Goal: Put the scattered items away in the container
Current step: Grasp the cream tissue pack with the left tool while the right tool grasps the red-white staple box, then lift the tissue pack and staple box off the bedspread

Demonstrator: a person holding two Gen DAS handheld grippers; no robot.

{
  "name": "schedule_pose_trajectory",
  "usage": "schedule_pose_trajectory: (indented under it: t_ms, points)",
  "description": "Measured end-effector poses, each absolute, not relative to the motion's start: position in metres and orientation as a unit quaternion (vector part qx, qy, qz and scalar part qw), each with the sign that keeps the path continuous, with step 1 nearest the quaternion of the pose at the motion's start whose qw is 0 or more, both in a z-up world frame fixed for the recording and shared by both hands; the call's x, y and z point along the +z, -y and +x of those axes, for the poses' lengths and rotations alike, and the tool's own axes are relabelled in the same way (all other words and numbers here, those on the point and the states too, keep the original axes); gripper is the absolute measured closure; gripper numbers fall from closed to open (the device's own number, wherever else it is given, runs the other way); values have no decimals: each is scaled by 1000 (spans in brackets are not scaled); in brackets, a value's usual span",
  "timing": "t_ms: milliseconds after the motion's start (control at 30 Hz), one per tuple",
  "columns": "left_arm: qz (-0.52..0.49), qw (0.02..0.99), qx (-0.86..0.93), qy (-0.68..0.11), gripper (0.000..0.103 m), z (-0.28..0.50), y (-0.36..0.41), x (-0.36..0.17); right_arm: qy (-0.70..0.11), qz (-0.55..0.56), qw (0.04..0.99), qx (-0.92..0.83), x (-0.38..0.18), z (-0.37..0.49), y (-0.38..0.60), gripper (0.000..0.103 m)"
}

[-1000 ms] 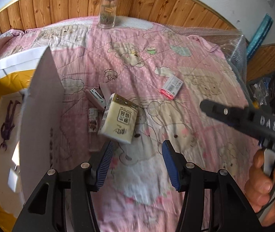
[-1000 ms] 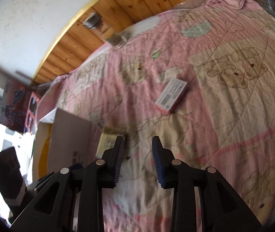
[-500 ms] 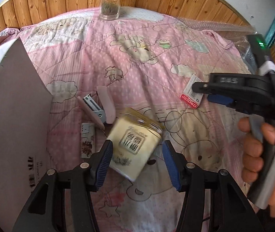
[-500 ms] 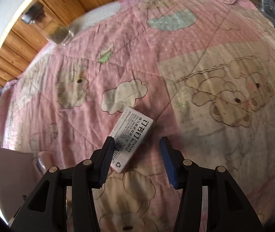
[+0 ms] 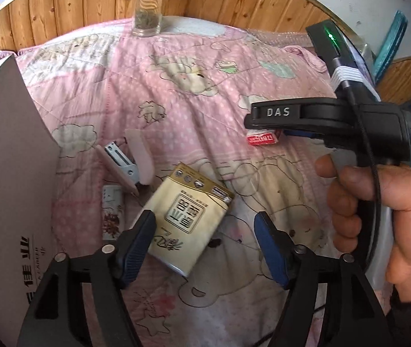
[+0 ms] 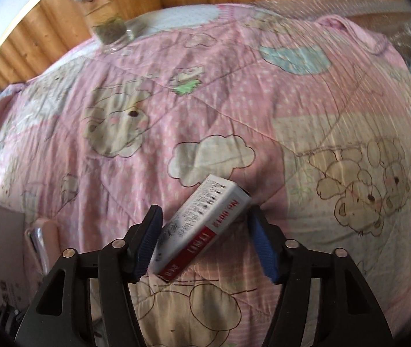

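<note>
A cream-yellow tissue pack (image 5: 191, 217) lies on the pink quilt between the fingers of my left gripper (image 5: 205, 227), which is open; its left pad overlaps the pack's near corner. My right gripper (image 6: 205, 222) is open and straddles a white and red staples box (image 6: 205, 219) lying diagonally on the quilt. The same staples box (image 5: 263, 138) shows in the left wrist view under the right tool's black tip. A pink stapler (image 5: 130, 159) and a small white printed tube (image 5: 113, 211) lie left of the pack. The cardboard box flap (image 5: 5, 173) stands at the left.
A glass jar (image 5: 147, 8) with a grey lid stands at the quilt's far edge against the wood panelling, also the glass jar (image 6: 107, 26) in the right wrist view. A person's hand (image 5: 379, 202) holds the right tool. Bubble wrap lies at the far right.
Both grippers have moved forward and down. The tissue pack now sits between the left fingers, and the staples box sits deeper between the right fingers. Neither has shut.
</note>
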State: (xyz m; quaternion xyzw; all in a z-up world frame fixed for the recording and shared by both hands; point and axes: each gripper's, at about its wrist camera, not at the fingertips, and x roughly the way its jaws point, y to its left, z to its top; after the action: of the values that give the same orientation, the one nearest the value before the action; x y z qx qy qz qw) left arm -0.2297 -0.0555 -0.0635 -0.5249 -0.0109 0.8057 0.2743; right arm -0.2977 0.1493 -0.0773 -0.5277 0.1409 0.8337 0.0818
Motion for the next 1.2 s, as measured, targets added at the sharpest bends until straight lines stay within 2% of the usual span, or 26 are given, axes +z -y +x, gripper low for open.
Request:
schedule_pose_trajectory:
  t_ms: [67, 167, 267, 333, 400, 533, 667, 767, 900, 967, 1000, 1033, 1200]
  points:
    - [-531, 309, 788, 51, 38, -228, 56, -60, -153, -529, 71, 832, -75, -292, -155, 83]
    - [-515, 267, 815, 1, 38, -227, 54, -58, -171, -529, 60, 829, -75, -287, -161, 85]
    - [-498, 243, 832, -35, 38, -226, 55, -58, -195, -525, 47, 827, -77, -285, -165, 79]
    - [-503, 238, 830, -51, 38, -228, 56, -66, -206, -520, 35, 829, -80, -285, -164, 61]
    - [-494, 227, 836, -71, 33, -229, 52, -72, -205, -509, 25, 836, -80, -286, -160, 56]
    - [-502, 231, 830, -78, 33, -231, 48, -78, -198, -499, 12, 844, -82, -284, -160, 58]
    - [-528, 265, 807, -11, 35, -230, 58, -73, -222, -494, -2, 841, -82, -280, -170, 59]
    - [-526, 227, 819, -31, 35, -233, 60, -79, -244, -480, -7, 842, -84, -278, -176, 56]
    - [-528, 206, 823, -46, 35, -236, 59, -90, -225, -470, -1, 853, -83, -284, -175, 56]
    - [-527, 219, 818, -69, 35, -232, 50, -90, -213, -470, 4, 857, -84, -287, -173, 59]
    - [-524, 223, 818, -83, 47, -229, 46, -89, -207, -473, 10, 856, -84, -288, -172, 69]
    - [-522, 226, 817, -90, 50, -227, 44, -88, -201, -478, 17, 855, -84, -289, -172, 87]
    - [-533, 233, 811, -60, 51, -227, 46, -85, -217, -485, 27, 847, -83, -282, -179, 88]
